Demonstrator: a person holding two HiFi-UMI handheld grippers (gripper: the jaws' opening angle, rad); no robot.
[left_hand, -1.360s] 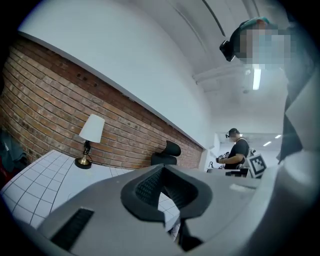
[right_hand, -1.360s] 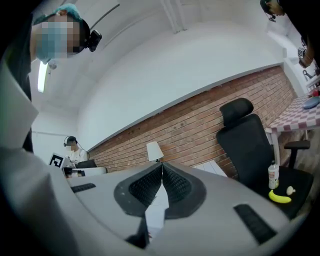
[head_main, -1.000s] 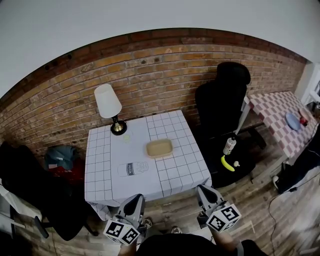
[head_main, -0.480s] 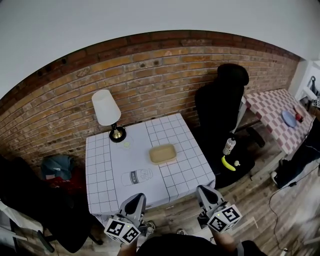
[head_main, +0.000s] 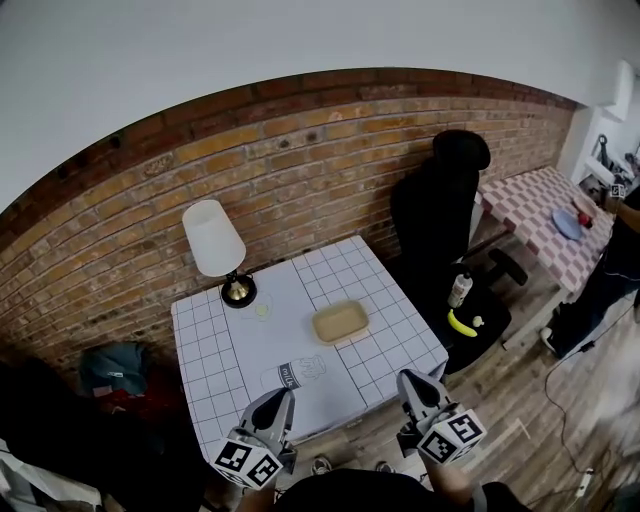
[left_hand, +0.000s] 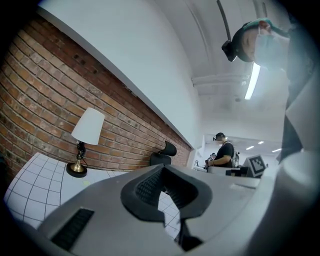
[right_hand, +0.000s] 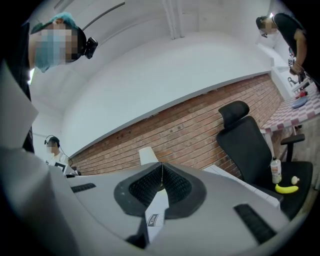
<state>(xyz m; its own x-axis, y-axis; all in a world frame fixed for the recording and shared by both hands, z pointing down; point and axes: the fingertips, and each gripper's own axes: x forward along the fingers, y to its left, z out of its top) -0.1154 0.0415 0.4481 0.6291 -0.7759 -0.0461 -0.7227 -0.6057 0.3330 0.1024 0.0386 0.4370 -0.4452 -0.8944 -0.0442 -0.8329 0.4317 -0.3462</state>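
While both grippers hung short of the tabletop's (head_main: 400, 335) near edge, neither touched anything.

- Brick wall (head_main: 300, 130) ran behind the whole setup.
- The square tabletop, under a white grid cloth, stood against that wall.
- A black office chair (head_main: 440, 200) stood just right of the tabletop.
- A white-shaded lamp (head_main: 215, 240) stood upright at the far left corner.
- Left gripper (head_main: 284, 395): jaws pressed together, nothing between them.
- Right gripper (head_main: 406, 379): likewise clenched and empty.
- A tan rectangular tray (head_main: 340, 322) lay near the tabletop's middle.
- The milk carton (head_main: 300, 371) lay on its side toward the front edge, left of the tray and apart from it. In the head view it was closest to the left gripper.
- A bottle (head_main: 459, 290) stood upright on the chair seat.
- A banana (head_main: 461, 324) lay just beside the bottle.
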